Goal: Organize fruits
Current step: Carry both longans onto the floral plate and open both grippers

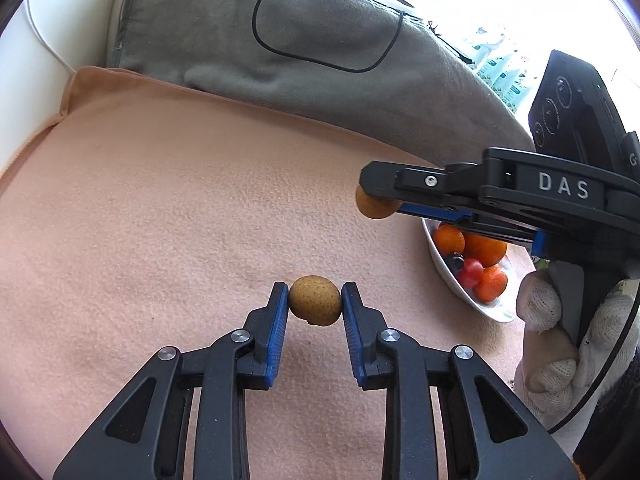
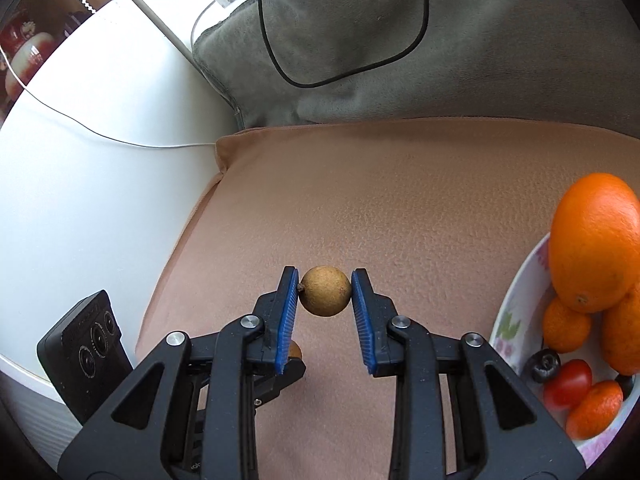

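My left gripper [image 1: 315, 304] is shut on a small round brown longan [image 1: 315, 299] held above the peach cloth [image 1: 160, 220]. My right gripper [image 2: 325, 292] is shut on a second brown longan [image 2: 325, 290]; it also shows in the left wrist view [image 1: 374, 208], held in the right gripper's tip to the left of the bowl. A white bowl [image 2: 516, 320] at the right holds oranges [image 2: 596, 240], small tangerines, a red tomato [image 2: 568, 384] and dark berries; it also shows in the left wrist view [image 1: 452, 280].
A grey blanket [image 1: 280, 40] with a black cable [image 1: 320, 60] lies behind the cloth. A white surface [image 2: 80, 200] with a thin cable is to the left. The left gripper's body [image 2: 84, 352] sits low left in the right wrist view.
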Action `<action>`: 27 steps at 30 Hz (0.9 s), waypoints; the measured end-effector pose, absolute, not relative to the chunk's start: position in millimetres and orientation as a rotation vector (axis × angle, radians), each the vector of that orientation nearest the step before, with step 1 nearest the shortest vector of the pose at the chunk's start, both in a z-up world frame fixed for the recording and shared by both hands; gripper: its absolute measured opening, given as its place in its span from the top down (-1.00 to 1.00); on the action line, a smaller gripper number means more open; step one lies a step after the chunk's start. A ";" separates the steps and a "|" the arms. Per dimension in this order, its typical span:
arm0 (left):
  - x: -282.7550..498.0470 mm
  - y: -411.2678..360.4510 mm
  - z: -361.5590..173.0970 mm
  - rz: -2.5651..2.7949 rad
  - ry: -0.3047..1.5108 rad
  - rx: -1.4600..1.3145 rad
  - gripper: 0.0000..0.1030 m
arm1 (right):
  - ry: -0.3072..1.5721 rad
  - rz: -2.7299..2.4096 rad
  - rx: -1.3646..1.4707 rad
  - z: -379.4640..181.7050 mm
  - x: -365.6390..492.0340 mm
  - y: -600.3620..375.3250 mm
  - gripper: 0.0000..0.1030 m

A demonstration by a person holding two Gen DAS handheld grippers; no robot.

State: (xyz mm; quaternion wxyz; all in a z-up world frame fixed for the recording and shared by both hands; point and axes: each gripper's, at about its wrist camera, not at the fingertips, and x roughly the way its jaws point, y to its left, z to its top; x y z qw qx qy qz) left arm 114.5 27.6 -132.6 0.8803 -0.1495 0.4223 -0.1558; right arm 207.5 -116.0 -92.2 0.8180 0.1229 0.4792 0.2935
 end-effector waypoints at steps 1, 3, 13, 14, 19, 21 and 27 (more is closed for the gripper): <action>112.4 25.4 -131.6 -0.330 0.879 -0.310 0.50 | 1.009 0.619 0.265 -89.3 203.1 -121.4 0.44; 109.2 21.4 -129.5 -0.339 0.876 -0.308 0.50 | 0.983 0.606 0.277 -83.5 194.8 -133.9 0.44; 105.0 -9.0 -116.4 -0.408 0.857 -0.289 0.50 | 0.881 0.509 0.280 -65.0 150.6 -204.8 0.44; 104.8 -13.2 -114.7 -0.416 0.854 -0.284 0.50 | 0.874 0.497 0.283 -64.3 146.9 -211.3 0.44; 106.3 -35.0 -106.8 -0.463 0.842 -0.265 0.50 | 0.842 0.433 0.286 -60.6 130.3 -248.8 0.44; 106.8 -44.1 -105.2 -0.481 0.839 -0.254 0.50 | 0.832 0.406 0.292 -59.8 125.3 -261.9 0.44; 109.0 -70.3 -103.1 -0.530 0.842 -0.227 0.50 | 0.822 0.342 0.317 -62.2 113.6 -300.4 0.44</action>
